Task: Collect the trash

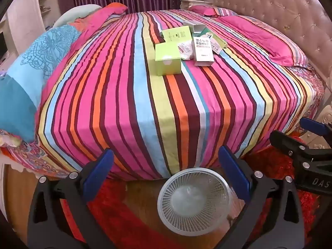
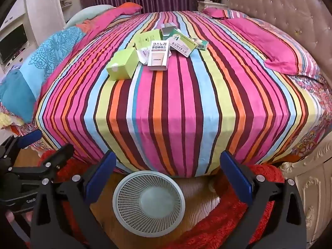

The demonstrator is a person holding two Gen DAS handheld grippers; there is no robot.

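Nearest to the cameras stands a pale mesh wastebasket point(image 2: 148, 203) on the floor, just beside the foot edge of the bed point(image 2: 176, 114), and nothing shows inside it. Both the left claw point(image 1: 166, 174) and the right claw point(image 2: 168, 176) hang above it, each with its blue pads spread wide and nothing between them. Trash lies in one loose heap on the striped cover, around the middle of the bed and closer to the headboard side, well apart from both claws. It holds a green box point(image 2: 122, 66) standing apart at the near left of the heap, a white box with Korean print point(image 2: 158, 56), a crumpled white wrapper point(image 2: 143, 55) between these two, and some flatter green cartons point(image 2: 182, 44) behind. I judge all of it as light, empty cardboard: stiff enough to pinch across two opposite faces, but easy to crush. The open white box may fold, so its closed end seems the better place. The wrapper is soft and can be pinched anywhere.
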